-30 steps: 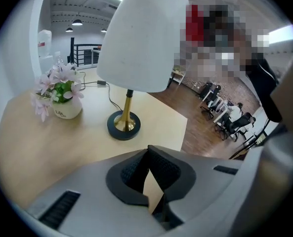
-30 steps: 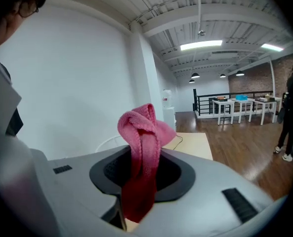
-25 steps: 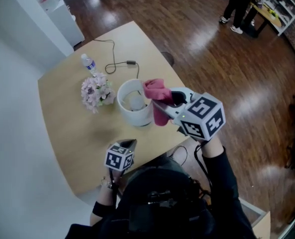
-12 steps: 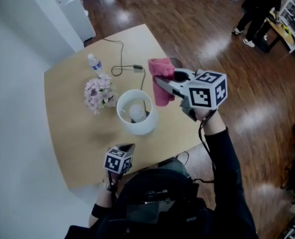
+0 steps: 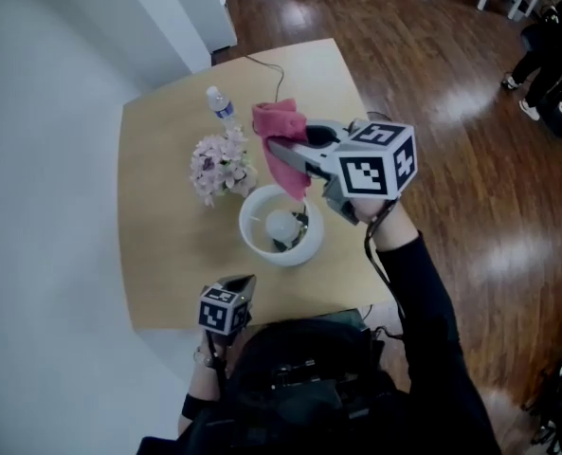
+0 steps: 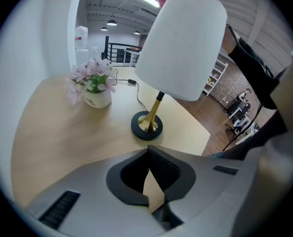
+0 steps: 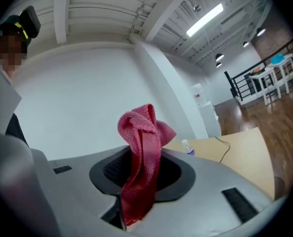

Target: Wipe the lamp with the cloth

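Note:
The lamp has a white shade [image 5: 281, 226], seen from above in the head view, and a brass stem on a dark round base [image 6: 147, 126]. A pink cloth [image 5: 279, 145] hangs from my right gripper [image 5: 279, 152], which is shut on it above the shade's far rim, beside the flowers. In the right gripper view the cloth [image 7: 141, 152] fills the gap between the jaws and stands up above them. My left gripper [image 5: 245, 281] is shut and holds nothing. It hovers near the table's front edge and points down at the lamp [image 6: 183, 41].
A pot of pale pink flowers [image 5: 219, 164] stands just behind the lamp, with a water bottle [image 5: 222, 105] further back. The lamp's black cord [image 5: 276, 79] trails to the table's far edge. A white wall runs along the left. A person [image 5: 546, 55] stands far off on the wooden floor.
My right gripper has swung the cloth from the shade's right side round to its far side, near the flowers. The left gripper has stayed by the front edge, shut.

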A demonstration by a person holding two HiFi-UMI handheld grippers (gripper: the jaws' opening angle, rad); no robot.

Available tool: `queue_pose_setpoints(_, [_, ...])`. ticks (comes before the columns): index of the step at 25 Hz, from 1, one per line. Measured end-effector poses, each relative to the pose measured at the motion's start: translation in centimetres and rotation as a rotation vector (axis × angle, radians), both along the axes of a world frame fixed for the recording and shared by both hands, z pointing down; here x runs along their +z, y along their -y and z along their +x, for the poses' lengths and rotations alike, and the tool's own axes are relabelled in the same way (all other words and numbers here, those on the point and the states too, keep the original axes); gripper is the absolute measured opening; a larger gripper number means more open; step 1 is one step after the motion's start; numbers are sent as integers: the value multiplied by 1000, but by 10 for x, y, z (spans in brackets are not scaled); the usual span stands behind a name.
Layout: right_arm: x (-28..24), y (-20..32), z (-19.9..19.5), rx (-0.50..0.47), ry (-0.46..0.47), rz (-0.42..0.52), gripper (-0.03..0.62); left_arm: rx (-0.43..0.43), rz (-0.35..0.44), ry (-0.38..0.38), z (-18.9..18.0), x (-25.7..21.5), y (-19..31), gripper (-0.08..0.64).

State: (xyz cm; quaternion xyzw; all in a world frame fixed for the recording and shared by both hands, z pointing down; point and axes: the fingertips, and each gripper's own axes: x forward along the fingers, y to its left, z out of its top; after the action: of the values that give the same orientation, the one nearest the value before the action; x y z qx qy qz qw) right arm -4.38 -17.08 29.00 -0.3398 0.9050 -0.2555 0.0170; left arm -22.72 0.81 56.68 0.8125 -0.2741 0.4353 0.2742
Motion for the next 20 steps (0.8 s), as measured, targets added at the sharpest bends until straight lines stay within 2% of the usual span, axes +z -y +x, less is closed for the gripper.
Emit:
queue_pose_setpoints(9, [79, -1, -18, -100, 35, -133, 118, -62, -40, 1, -1, 15, -1, 0])
queue_pose_setpoints(20, [163, 5, -10, -128, -89, -246, 118, -65, -64, 32, 3, 23, 4, 0])
